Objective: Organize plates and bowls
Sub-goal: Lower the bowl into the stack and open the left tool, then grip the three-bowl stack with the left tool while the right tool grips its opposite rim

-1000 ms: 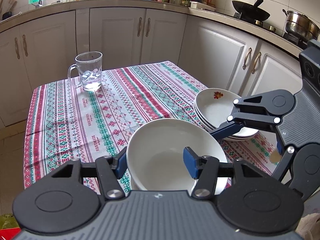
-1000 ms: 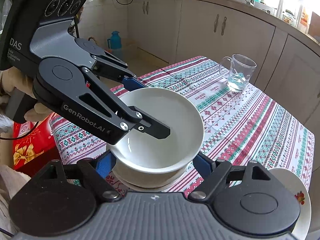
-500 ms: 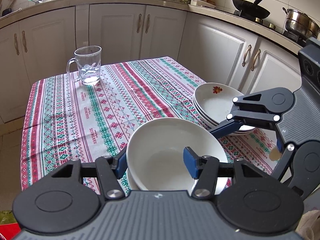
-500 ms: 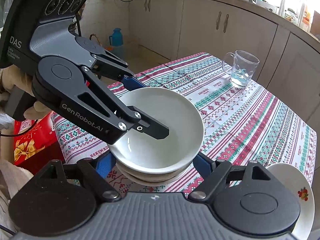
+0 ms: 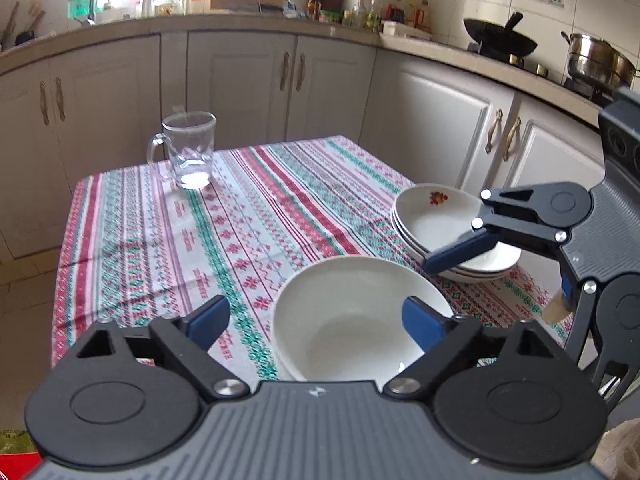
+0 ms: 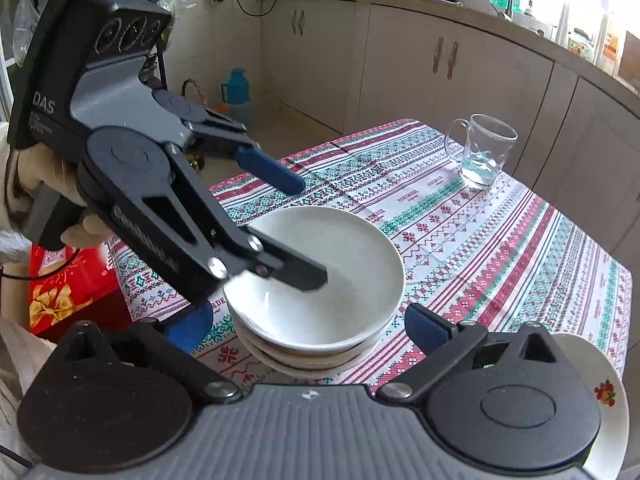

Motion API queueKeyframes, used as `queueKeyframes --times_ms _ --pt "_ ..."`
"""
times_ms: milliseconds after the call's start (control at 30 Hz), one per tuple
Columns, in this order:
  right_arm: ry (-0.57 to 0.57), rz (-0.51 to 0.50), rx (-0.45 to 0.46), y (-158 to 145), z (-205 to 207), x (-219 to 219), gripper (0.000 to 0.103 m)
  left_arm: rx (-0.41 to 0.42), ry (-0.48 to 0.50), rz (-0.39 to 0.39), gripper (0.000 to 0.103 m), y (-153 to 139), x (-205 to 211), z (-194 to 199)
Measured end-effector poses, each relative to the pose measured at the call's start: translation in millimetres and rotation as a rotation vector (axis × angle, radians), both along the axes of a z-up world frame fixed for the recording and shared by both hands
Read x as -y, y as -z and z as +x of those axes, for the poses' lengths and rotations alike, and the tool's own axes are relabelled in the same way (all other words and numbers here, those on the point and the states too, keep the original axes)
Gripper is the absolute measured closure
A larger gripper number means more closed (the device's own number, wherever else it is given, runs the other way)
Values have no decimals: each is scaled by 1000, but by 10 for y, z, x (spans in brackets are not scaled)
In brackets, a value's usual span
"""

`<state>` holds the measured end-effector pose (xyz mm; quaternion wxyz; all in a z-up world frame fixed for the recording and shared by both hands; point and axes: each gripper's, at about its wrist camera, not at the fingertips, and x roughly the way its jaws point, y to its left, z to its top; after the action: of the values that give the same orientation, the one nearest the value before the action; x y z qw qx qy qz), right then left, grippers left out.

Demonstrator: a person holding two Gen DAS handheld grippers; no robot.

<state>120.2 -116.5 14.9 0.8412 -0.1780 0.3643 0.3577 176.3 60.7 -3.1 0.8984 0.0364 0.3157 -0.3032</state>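
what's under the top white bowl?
The top white bowl sits nested on at least two more bowls, only their rims showing, stacked on the tablecloth. Whether anything lies inside the lower bowls is hidden.

Stacked white bowls (image 6: pixel 320 280) (tablecloth (image 6: pixel 500 240) beneath)

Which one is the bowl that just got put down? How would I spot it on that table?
Find the table with the striped red-and-green tablecloth. At its near edge sits a short stack of bowls; the one you want is the top bowl, between the open left tongs. It is plain white, unlike the plates beside it, which bear a small red flower.
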Motion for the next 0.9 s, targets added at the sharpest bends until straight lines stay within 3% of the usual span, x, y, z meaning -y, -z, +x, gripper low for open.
queueKeyframes --times_ms 367,900 --pt "5 -17 17 49 -168 38 0 127 16 17 2 -40 -244 -343" --pt "19 -76 -7 363 -257 70 0 13 105 107 1 464 -181 -471"
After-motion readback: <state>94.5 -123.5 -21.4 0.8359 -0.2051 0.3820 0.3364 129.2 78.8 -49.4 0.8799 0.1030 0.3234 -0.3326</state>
